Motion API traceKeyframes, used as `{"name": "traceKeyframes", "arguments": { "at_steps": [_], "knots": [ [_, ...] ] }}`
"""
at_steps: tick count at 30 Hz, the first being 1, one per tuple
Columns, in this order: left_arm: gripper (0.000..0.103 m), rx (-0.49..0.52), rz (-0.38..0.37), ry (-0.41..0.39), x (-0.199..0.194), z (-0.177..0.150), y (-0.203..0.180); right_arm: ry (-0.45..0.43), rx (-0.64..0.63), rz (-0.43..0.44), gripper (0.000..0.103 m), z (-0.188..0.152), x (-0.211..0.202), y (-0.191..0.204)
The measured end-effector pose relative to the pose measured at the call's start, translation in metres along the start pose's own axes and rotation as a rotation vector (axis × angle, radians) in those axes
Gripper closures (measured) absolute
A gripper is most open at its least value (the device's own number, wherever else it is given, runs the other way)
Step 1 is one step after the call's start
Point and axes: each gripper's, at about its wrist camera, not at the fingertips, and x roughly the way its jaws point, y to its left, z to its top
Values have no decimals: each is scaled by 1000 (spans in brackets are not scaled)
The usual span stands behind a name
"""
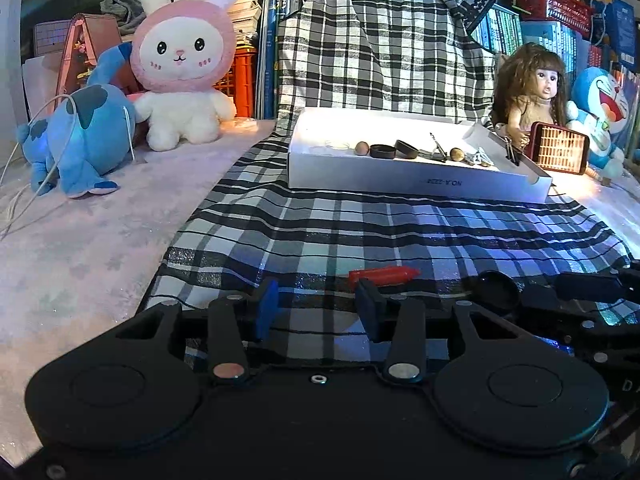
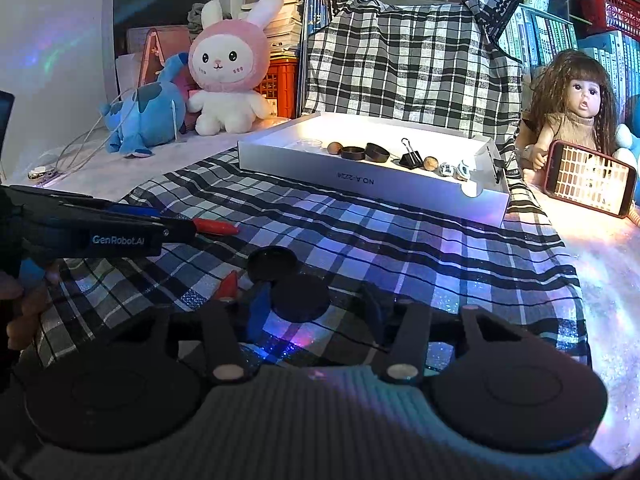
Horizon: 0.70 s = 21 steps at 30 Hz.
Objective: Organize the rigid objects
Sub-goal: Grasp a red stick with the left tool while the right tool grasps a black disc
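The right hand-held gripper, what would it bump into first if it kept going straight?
Probably the black round lid lying on the checked cloth, right between the right hand-held gripper's fingers. A second black lid sits just beyond. Depth is hard to judge.

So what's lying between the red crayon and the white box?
Nothing but bare checked cloth. In the left wrist view, the stretch from the red crayon up to the white box holds no objects.

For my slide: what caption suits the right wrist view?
Right claw around a black disc on checkered cloth.
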Motion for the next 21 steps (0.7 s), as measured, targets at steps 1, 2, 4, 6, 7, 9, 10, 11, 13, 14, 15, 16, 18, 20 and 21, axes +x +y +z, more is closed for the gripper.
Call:
{"name": "traceKeyframes", "arguments": {
  "at_steps": [1,2,4,6,7,9,10,11,13,14,15,16,18,20,21],
  "knots": [
    [62,1,-1,-1,0,0,-1,0,0,1,50,0,0,0],
    [62,3,-6,-2,-1,1,-2,-1,-1,1,50,0,0,1],
    [61,5,-24,-3,0,1,-3,-2,-2,2,53,0,0,1],
    [60,12,-47,-5,-2,1,-7,-3,-1,1,55,0,0,1],
    [59,18,-59,-7,-2,1,-9,-4,1,0,57,-1,0,1],
    [57,30,-71,-5,-2,1,-14,-5,8,-2,59,-1,1,0],
    [57,34,-78,-2,-2,1,-17,-6,12,-3,60,-1,0,0],
    [57,33,-85,0,-2,0,-19,-7,16,-3,60,-1,0,-1],
    [57,25,-102,2,-2,0,-21,-8,22,-4,61,-1,0,-2],
    [57,22,-110,3,-3,0,-23,-9,23,-5,61,-1,0,-2],
    [57,21,-116,2,-3,-1,-24,-9,24,-5,61,-2,0,-2],
    [57,20,-121,2,-3,-1,-25,-10,25,-5,61,-2,0,-2],
    [57,18,-124,2,-5,-1,-26,-11,26,-5,61,-2,0,-2],
    [57,18,-117,-5,-8,-1,-25,-12,29,-6,61,-2,0,-2],
    [57,17,-107,-9,-9,-1,-22,-12,31,-6,61,-2,0,-2]
  ]
}}
